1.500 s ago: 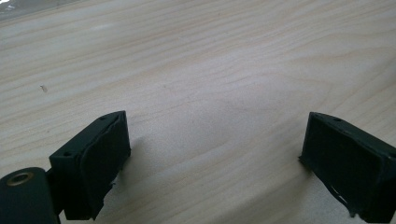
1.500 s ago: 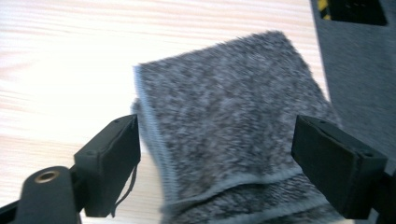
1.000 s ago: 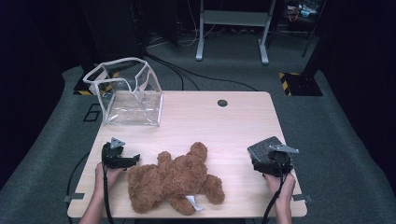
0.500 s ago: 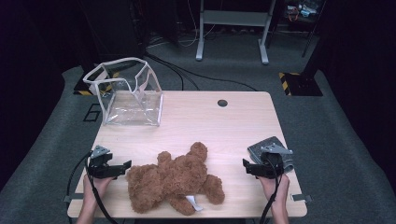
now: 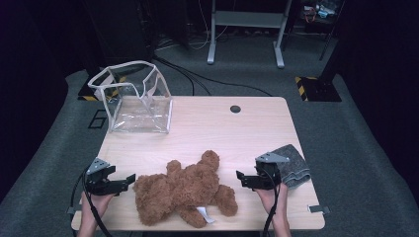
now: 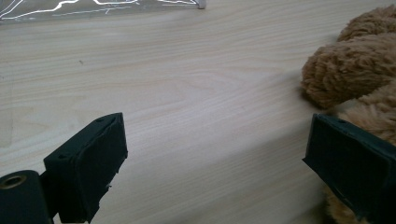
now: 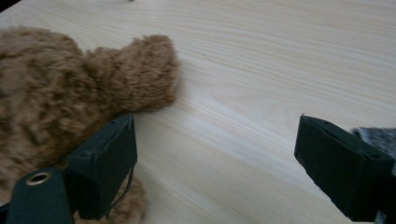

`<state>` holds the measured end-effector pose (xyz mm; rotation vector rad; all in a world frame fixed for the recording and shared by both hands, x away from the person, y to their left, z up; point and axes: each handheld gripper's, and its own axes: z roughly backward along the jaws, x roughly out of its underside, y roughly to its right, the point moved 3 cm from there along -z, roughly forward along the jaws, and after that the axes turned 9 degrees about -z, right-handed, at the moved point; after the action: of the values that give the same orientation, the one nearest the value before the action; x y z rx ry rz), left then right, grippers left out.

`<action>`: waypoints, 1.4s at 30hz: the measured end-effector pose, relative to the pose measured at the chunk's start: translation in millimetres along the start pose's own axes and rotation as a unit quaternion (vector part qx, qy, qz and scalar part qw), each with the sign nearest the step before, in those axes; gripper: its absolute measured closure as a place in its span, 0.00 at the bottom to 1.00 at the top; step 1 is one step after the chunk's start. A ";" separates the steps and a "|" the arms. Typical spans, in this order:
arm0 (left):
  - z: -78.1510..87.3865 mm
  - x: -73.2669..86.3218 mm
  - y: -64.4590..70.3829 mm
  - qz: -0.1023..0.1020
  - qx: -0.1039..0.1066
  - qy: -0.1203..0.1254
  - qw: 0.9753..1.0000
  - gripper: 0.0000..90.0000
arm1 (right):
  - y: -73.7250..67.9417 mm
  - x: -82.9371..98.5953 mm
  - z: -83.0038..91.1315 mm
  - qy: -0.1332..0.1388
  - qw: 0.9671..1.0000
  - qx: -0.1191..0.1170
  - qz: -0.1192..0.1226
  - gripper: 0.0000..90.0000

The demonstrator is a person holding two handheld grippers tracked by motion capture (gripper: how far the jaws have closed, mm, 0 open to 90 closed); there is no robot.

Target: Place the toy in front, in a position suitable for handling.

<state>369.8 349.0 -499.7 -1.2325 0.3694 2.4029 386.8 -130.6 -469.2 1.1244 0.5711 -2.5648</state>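
In the high view, the fluffy brown plush teddy bear (image 5: 184, 193) lies flat near the front edge of the pale wooden table (image 5: 257, 133), between the left gripper (image 5: 129, 178) and the right gripper (image 5: 240, 177). Both are spread wide and grasp nothing, so I judge the work barely begun. The clear plastic pouch with white trim (image 5: 136, 98) stands apart at the far left corner. The bear's long axis runs roughly left to right.

In the left gripper view, released jaws flank bare wood; the bear (image 6: 355, 74) sits by one jaw.

In the right gripper view, the bear's limb (image 7: 135, 74) points toward the open gap; a grey felt cloth (image 7: 373, 135) peeks behind the other jaw.
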 end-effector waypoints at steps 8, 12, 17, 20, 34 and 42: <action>13.8 -7.4 14.0 -0.011 0.013 0.005 1.000 0.07 | -26.6 -4.3 0.1 -0.002 0.999 -0.026 0.022 0.15; 18.9 -11.9 26.6 -0.029 0.021 0.011 0.999 0.07 | -37.3 -5.7 1.5 -0.003 0.999 -0.037 0.034 0.15; 22.1 -14.0 40.9 -0.045 0.038 0.010 0.998 0.07 | -54.4 -7.6 4.0 0.001 0.997 -0.061 0.047 0.16; 22.2 -14.6 48.8 -0.045 0.054 0.013 0.997 0.09 | -63.8 -8.0 0.9 -0.004 0.996 -0.074 0.058 0.16; 30.0 -14.6 70.2 -0.049 0.132 0.021 0.990 0.10 | -111.0 -5.9 -23.4 -0.050 0.987 -0.090 0.123 0.28; 24.0 -11.6 88.6 -0.099 0.143 -0.007 0.985 0.18 | -107.7 -2.4 -33.9 -0.070 0.987 -0.087 0.118 0.53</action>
<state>316.9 278.2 -472.3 -1.0688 0.5395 2.1046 366.3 -19.7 -462.4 0.8881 0.5778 -2.3174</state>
